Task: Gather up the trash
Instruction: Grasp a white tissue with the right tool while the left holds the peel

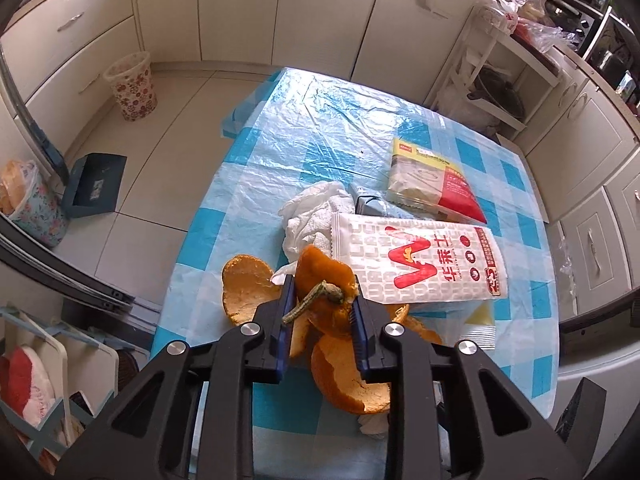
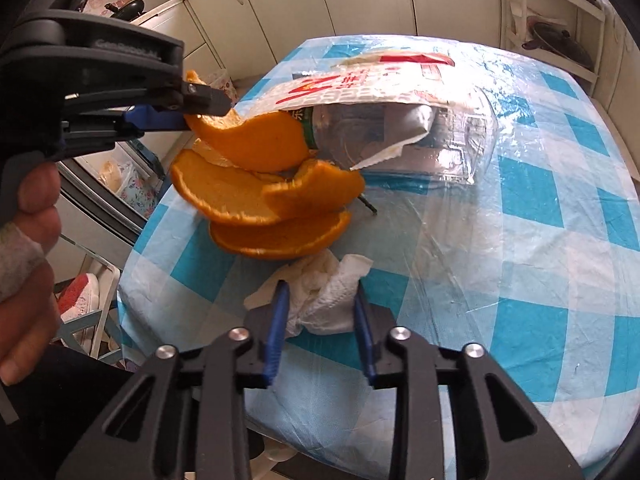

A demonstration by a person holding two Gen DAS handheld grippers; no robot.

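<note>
My left gripper [image 1: 322, 292] is shut on a large curled orange peel [image 1: 320, 276] with its green stem, over the near part of the checked table. The right wrist view shows that gripper [image 2: 208, 108] at upper left, the orange peel [image 2: 256, 140] hanging from it in joined lobes down to the cloth. My right gripper [image 2: 320, 292] has its blue pads pressed on both sides of a crumpled white tissue [image 2: 324, 300] lying near the table's edge. A second crumpled tissue [image 1: 312, 212] lies beyond the peel.
A white snack bag [image 1: 420, 264] with a red W lies over a clear plastic bottle [image 2: 400, 136]. A yellow and red packet [image 1: 432, 184] lies farther back. A floral waste bin [image 1: 132, 84] stands on the floor by the cabinets. A person's hand [image 2: 28, 240] holds the left gripper.
</note>
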